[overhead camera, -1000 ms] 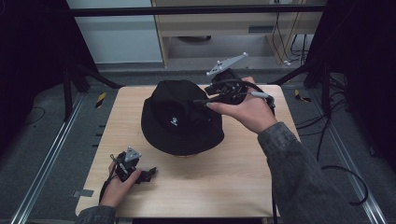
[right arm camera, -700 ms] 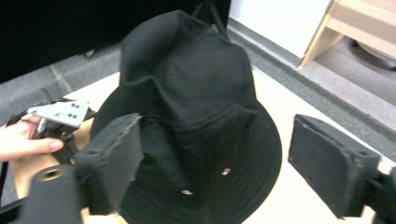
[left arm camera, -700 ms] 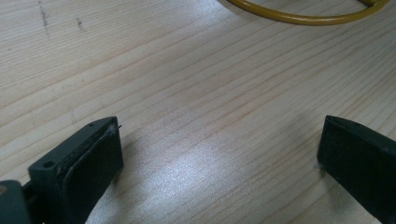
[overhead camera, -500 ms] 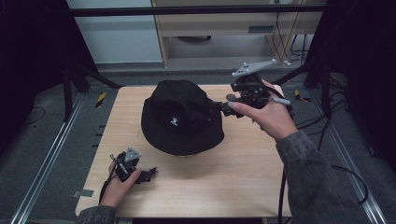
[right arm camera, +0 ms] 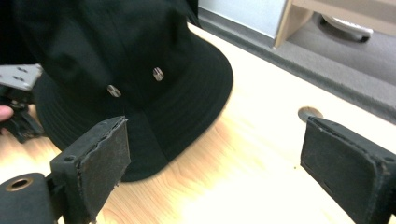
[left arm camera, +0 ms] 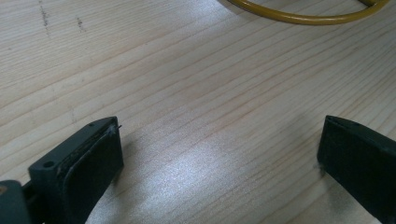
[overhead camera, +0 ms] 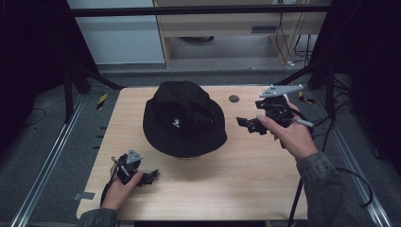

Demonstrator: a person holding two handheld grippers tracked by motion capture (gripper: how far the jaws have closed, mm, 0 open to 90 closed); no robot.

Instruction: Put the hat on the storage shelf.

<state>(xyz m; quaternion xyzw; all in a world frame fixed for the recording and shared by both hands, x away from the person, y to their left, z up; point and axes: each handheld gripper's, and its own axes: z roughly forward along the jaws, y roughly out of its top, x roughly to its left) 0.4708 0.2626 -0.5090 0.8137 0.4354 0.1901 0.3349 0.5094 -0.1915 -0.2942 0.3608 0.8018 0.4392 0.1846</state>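
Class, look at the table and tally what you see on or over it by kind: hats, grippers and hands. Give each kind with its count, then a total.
Hats: 1, the black hat
Grippers: 2, the left gripper and the right gripper
Hands: 2, the left hand and the right hand
Total: 5

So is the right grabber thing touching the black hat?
Apart. In the high view, bare table shows between the right gripper and the black hat. The right gripper view shows its jaws wide open with nothing between them.
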